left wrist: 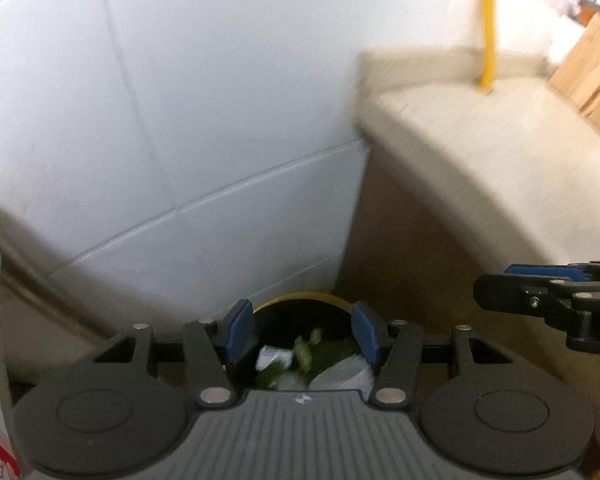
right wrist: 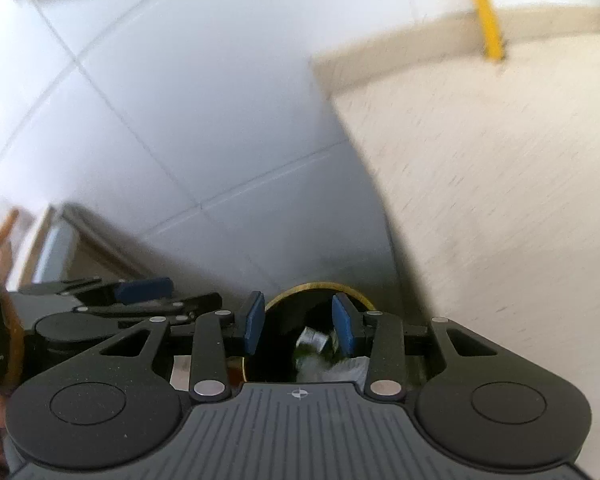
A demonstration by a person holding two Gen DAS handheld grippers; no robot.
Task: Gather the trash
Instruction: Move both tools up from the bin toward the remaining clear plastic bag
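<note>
Two blue pads of the left gripper (left wrist: 304, 332) stand apart in the left wrist view with nothing between them; below sits the yellow-rimmed bin (left wrist: 304, 297) holding crumpled paper (left wrist: 342, 374) and green scraps (left wrist: 308, 350). From the right wrist, the right gripper (right wrist: 298, 326) is likewise parted and empty above the bin (right wrist: 320, 287). Both tools hang close together, so a careless swing could knock them or tip the bin.

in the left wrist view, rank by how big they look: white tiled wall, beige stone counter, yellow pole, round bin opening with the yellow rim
1. White tiled wall, largest.
2. Beige stone counter.
3. Yellow pole and round yellow-rimmed bin opening: unsure, since the gripper hides part of the bin and the pole runs out of frame.
</note>
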